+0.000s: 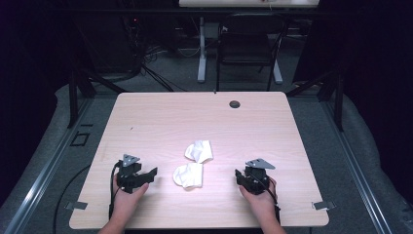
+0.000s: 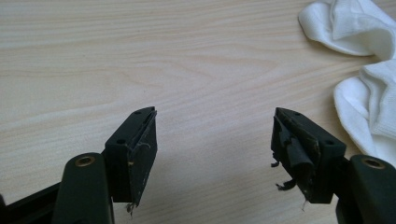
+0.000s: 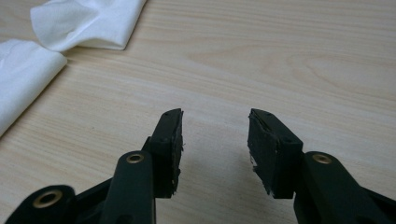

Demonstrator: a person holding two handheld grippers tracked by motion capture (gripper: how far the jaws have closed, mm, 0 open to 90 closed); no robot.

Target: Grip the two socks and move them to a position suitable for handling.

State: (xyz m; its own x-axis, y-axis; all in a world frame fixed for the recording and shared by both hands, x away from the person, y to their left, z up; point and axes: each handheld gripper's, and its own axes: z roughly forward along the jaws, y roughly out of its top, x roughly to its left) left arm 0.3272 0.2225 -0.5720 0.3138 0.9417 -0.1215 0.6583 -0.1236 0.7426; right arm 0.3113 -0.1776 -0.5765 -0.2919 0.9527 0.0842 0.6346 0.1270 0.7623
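Note:
Two white socks lie near the middle of the light wooden table (image 1: 160, 117). The farther sock (image 1: 199, 150) (image 2: 345, 25) (image 3: 88, 21) is crumpled; the nearer sock (image 1: 188, 175) (image 2: 369, 112) (image 3: 21, 77) lies just in front of it. My left gripper (image 1: 152, 173) (image 2: 215, 140) rests low over the table to the left of the socks, open, with nothing between its jaws. To the right of the socks sits my right gripper (image 1: 239, 175) (image 3: 215, 140), also open and holding nothing. A hand holds each gripper from the near edge.
A round grommet hole (image 1: 234, 104) sits near the table's far edge. Beyond the table stand a black chair (image 1: 246, 46) and a white desk leg (image 1: 201, 48). Metal clips (image 1: 77, 205) (image 1: 323, 204) mark the near corners.

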